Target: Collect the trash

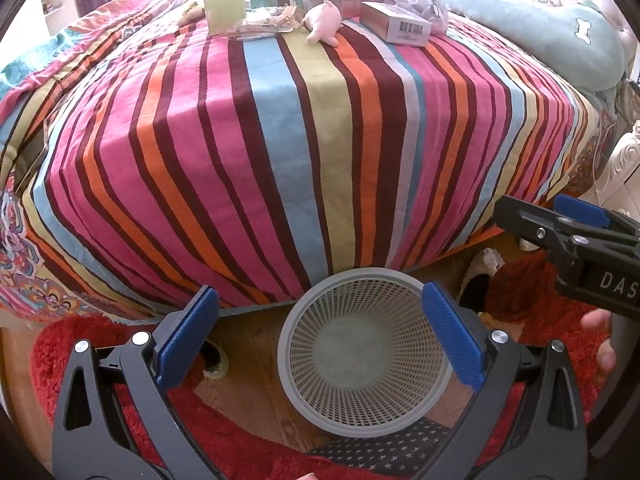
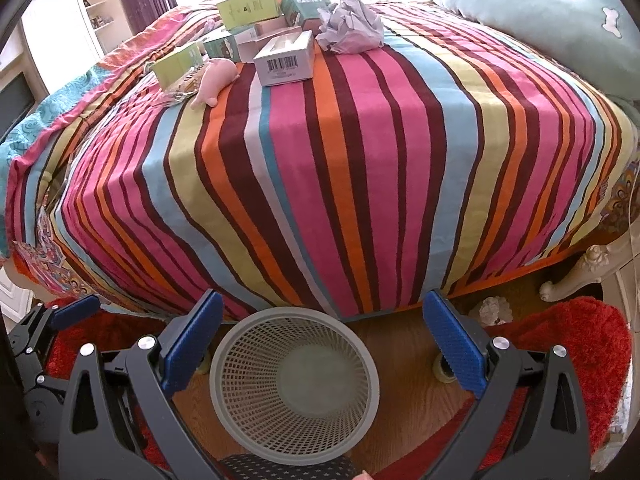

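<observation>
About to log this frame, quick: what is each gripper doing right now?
Left gripper: open, holding nothing, above the basket.
Right gripper: open, holding nothing.

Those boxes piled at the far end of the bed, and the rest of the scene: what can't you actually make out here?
- Boxes: lettering too small in both views, rear ones hidden behind front ones.
- Barcode box: digits blurred.
- Crumpled paper: contents unknown.
- Right gripper in left wrist view: cut off by the edge.
- Wastebasket: near rim hidden by star-patterned fabric.
</observation>
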Motion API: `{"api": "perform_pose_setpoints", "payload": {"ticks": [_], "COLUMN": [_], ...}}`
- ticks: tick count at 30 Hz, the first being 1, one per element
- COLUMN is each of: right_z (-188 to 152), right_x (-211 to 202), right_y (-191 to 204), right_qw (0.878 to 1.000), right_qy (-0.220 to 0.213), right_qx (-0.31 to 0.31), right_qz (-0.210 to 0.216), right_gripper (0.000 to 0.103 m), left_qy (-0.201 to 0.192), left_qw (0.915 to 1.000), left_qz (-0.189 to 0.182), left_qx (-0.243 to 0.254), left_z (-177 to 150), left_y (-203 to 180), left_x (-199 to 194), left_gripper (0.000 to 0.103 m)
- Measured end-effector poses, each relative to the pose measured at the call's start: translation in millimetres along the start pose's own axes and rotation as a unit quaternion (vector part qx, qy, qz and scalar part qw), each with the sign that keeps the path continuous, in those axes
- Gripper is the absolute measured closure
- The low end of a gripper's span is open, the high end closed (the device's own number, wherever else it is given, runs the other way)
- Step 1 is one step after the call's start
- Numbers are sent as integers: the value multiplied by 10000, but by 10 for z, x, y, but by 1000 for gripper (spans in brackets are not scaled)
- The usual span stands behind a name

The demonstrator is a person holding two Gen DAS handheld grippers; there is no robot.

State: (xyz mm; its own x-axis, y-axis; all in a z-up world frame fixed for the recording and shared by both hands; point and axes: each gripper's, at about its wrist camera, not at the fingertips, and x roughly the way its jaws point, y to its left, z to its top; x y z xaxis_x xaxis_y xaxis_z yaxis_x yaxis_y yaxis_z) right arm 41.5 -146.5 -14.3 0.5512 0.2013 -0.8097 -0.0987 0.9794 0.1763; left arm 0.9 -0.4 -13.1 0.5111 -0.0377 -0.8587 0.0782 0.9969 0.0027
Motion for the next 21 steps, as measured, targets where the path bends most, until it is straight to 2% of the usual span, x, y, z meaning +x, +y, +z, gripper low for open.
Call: {"api": "perform_pose_setpoints", "payload": {"ticks": [21], "right_z": [-91], "right_x": [-125], "right_y": [56], "right_qw": [9999], "right_qy": [-88], "right_qx": [-116], "right_qz": [80], "right_gripper": [7], "left_qy": [-142], "left_qw": [9999], "left_qz": [24], "left_qx": [19], "left_z": [-112], "left_y": [-40], "left_x": [-131], "left_gripper": [5]}}
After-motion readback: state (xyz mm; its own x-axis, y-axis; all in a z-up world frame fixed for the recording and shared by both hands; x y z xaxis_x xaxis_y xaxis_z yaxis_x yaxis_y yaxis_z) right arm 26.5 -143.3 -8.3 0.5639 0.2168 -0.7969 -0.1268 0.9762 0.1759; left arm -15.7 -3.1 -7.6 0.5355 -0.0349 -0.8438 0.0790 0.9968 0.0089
